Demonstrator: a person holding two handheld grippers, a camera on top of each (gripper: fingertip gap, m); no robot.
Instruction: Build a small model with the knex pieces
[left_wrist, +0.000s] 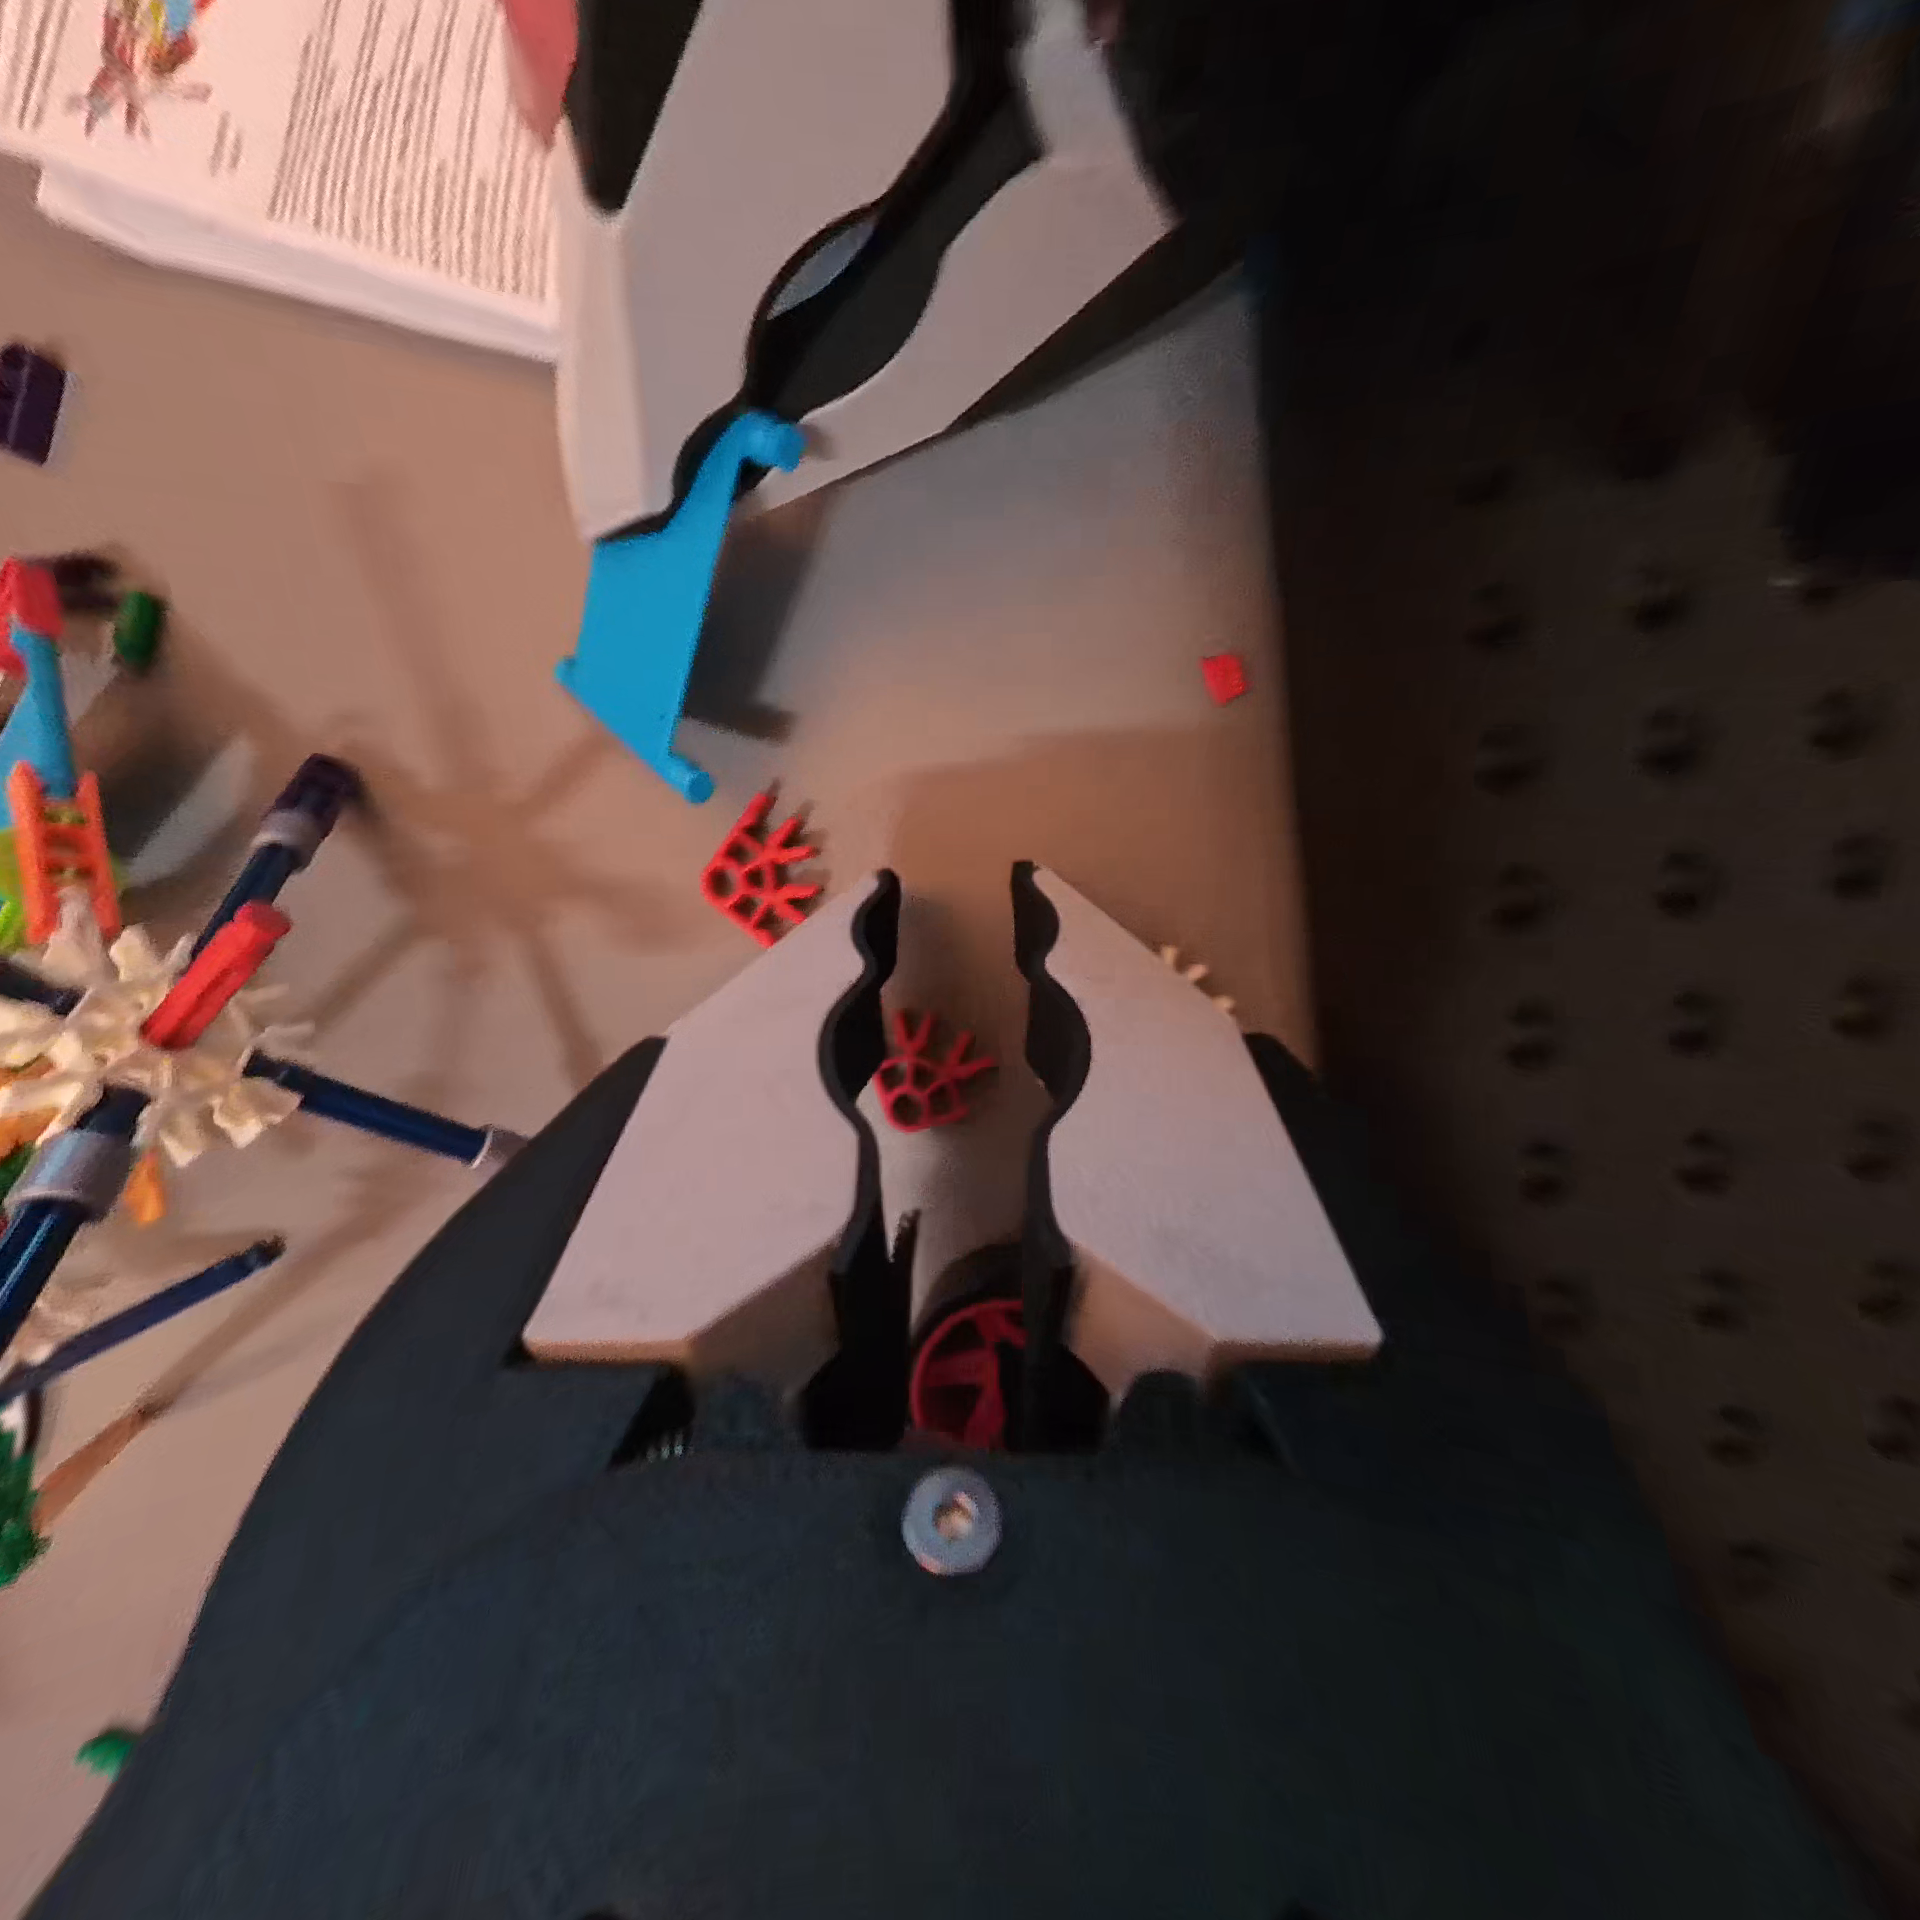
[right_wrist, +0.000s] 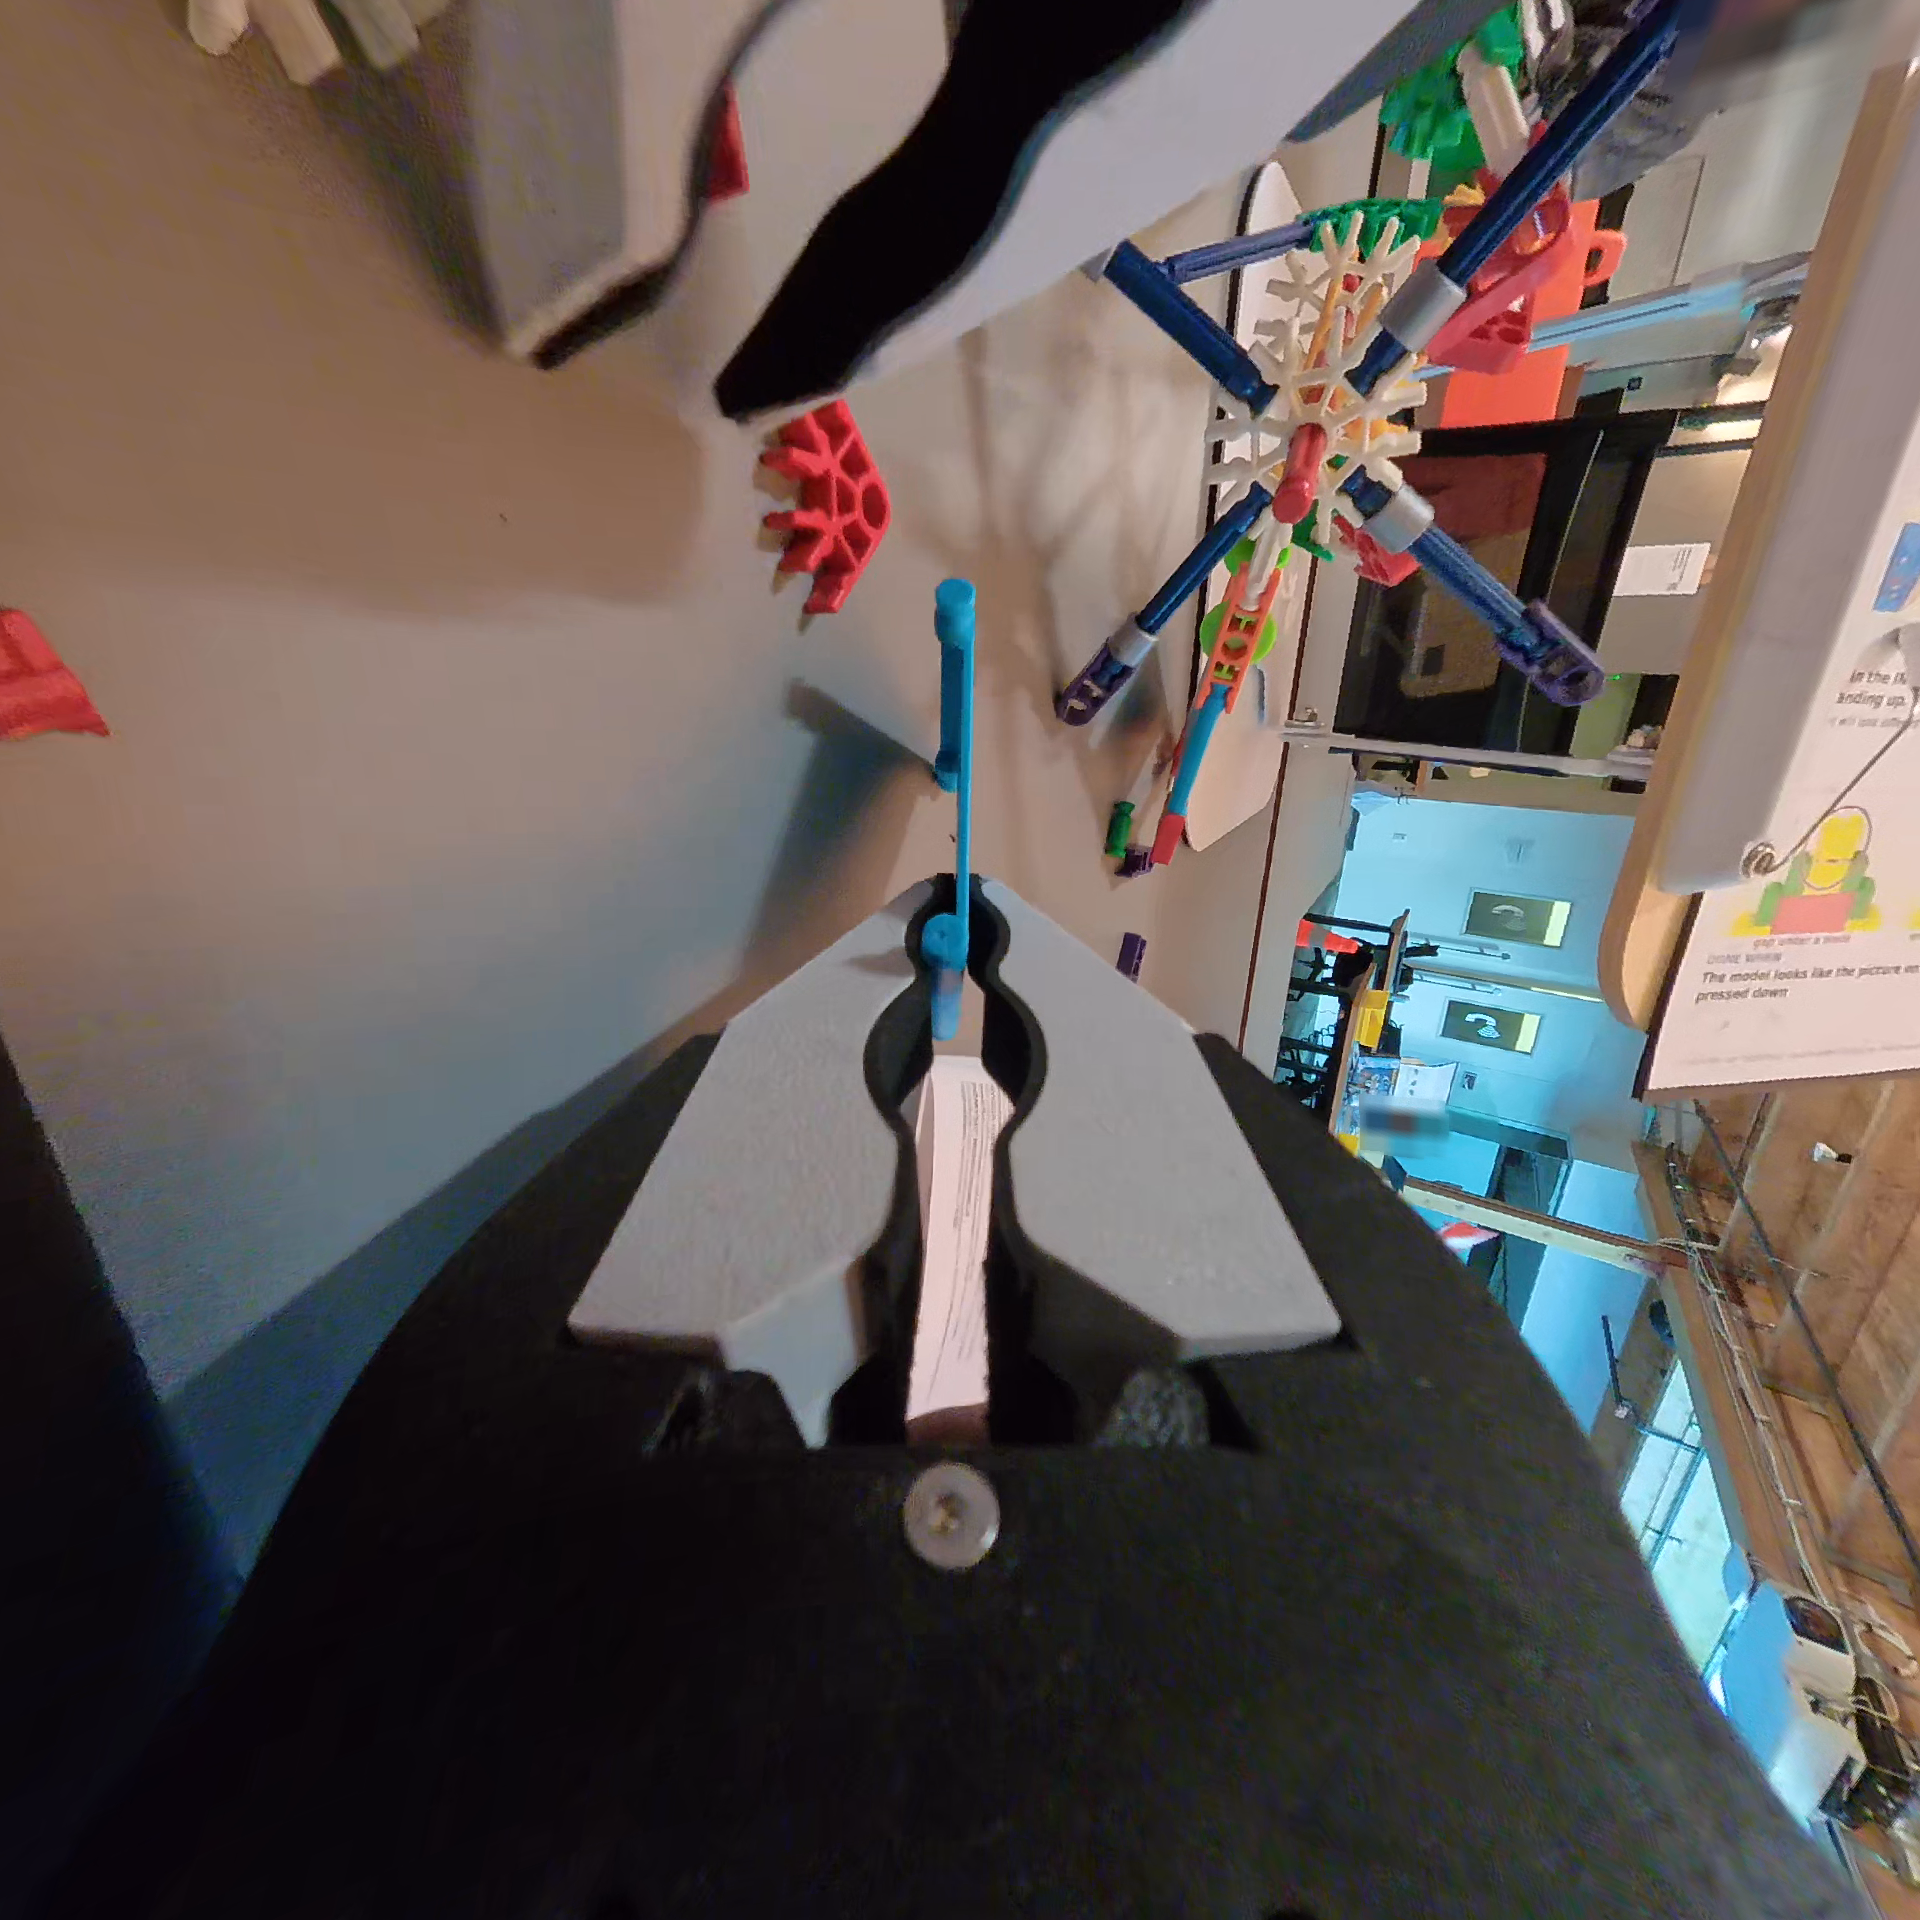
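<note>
Left gripper over a tan tabletop, jaws apart, nothing between them. Through the gap, on the table: a small red fan-shaped connector, and lower down near the gripper's body a red round piece, partly hidden. Second red connector flat on the table at about 10 o'clock from the left fingertips, just beside the left finger. Tiny red square alone toward 1 o'clock, near the table's edge; dark perforated surface beyond that edge at 3 o'clock. Right gripper clamped tight on a flat blue plastic piece, pinched by one knobbed end at the very tips, the rest sticking straight out toward 12 o'clock, clear of the table. Same blue piece in the left wrist view at 11 o'clock, hanging from the right gripper's dark tips. Toy wheel model at 1 o'clock in the right wrist view: white snowflake hubs, dark blue spokes with grey sleeves, red axle at the centre, purple caps on some spoke ends; standing on the table. Same model at 9 o'clock in the left wrist view, blurred. Printed sheet at 11 o'clock there, lying on the table. Red connector just below the tip of the left gripper in the right wrist view; contact cannot be told.
</note>
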